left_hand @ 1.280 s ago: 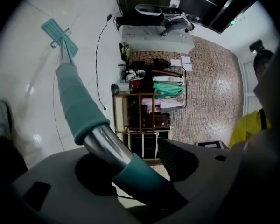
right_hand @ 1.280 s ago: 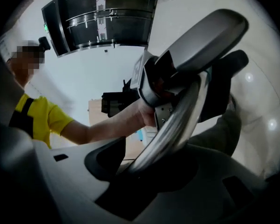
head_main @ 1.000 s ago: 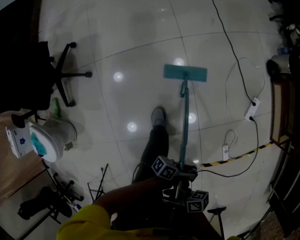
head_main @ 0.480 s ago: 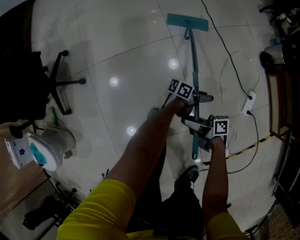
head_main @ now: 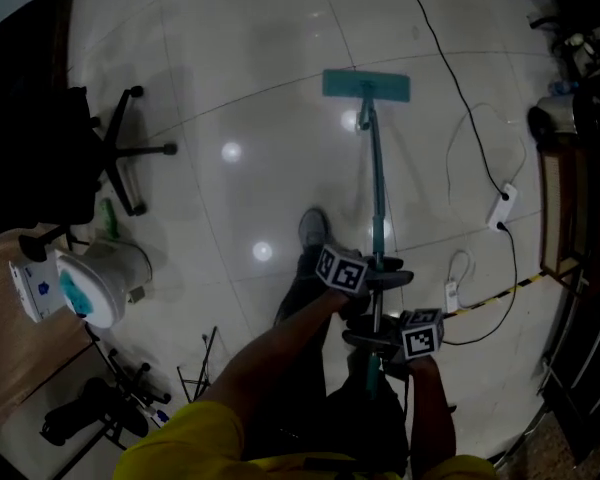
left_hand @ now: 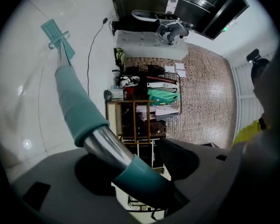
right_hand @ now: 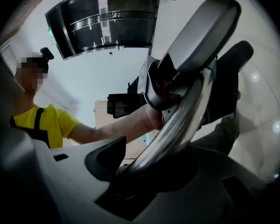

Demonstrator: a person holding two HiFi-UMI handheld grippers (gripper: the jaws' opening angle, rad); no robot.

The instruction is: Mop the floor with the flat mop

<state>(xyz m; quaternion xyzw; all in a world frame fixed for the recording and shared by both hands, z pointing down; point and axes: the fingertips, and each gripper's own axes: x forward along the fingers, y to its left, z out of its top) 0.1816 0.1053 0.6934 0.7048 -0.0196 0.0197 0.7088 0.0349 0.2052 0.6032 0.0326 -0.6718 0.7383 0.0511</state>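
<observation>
The flat mop's teal head (head_main: pixel 366 84) lies flat on the white tiled floor ahead, and its pole (head_main: pixel 377 188) runs back to me. My left gripper (head_main: pixel 375 280) is shut on the pole, just below the teal sleeve (left_hand: pixel 79 107); the left gripper view looks along the pole to the mop head (left_hand: pixel 57 38). My right gripper (head_main: pixel 375 340) sits lower on the same pole, nearer my body. Its jaws are closing with the bare metal pole (right_hand: pixel 177 125) between them, pressed against it.
My shoe (head_main: pixel 313 230) stands left of the pole. A black cable (head_main: pixel 450 78) runs to a power strip (head_main: pixel 502 211) on the right, near yellow-black floor tape (head_main: pixel 490 303). An office chair base (head_main: pixel 130 153) and a white round container (head_main: pixel 95 283) stand at the left.
Half a second ago both arms reached out with the mop head far up the floor. Both grippers have since drawn back toward my body, pulling the mop head nearer.
</observation>
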